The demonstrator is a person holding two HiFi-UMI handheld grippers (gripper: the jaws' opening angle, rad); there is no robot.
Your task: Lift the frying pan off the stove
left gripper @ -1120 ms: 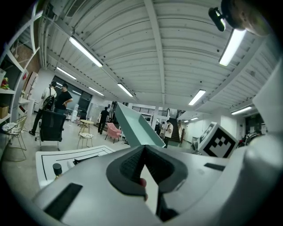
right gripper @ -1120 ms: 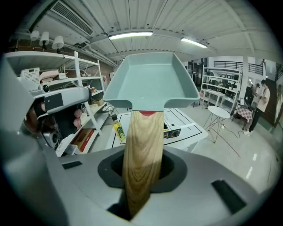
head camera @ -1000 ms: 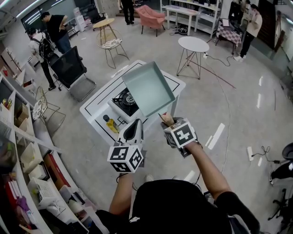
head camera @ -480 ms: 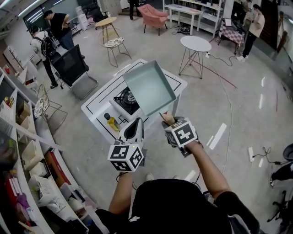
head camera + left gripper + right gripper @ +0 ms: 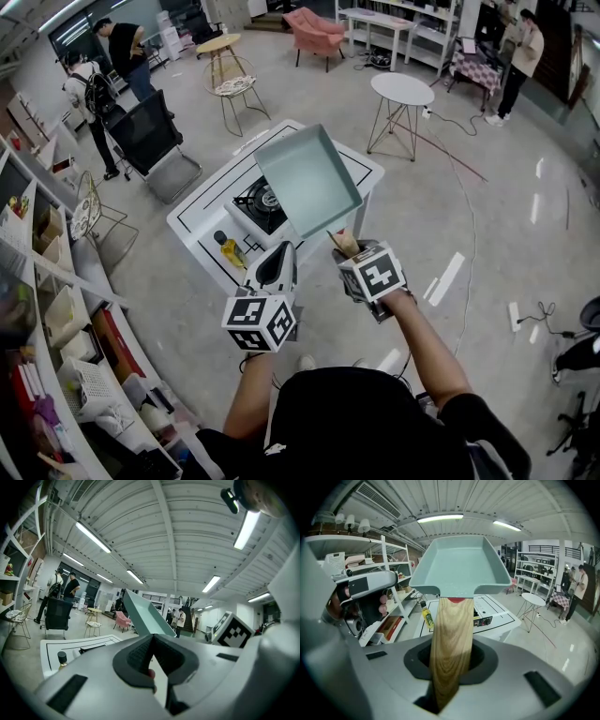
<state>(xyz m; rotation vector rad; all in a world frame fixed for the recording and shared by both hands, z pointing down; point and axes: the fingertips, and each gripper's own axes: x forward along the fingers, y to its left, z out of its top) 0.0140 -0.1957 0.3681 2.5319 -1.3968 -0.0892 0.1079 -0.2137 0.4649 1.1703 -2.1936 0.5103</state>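
A square mint-green frying pan with a wooden handle hangs tilted in the air above the black stove on the white table. My right gripper is shut on the handle; in the right gripper view the handle runs up from between the jaws to the pan. To the left of it my left gripper is shut and holds nothing. In the left gripper view its pads meet, and the pan shows edge-on beyond them.
A yellow oil bottle stands on the table's near corner, left of the stove. A black office chair is behind the table, a round white side table to the right, shelving along the left. People stand far back.
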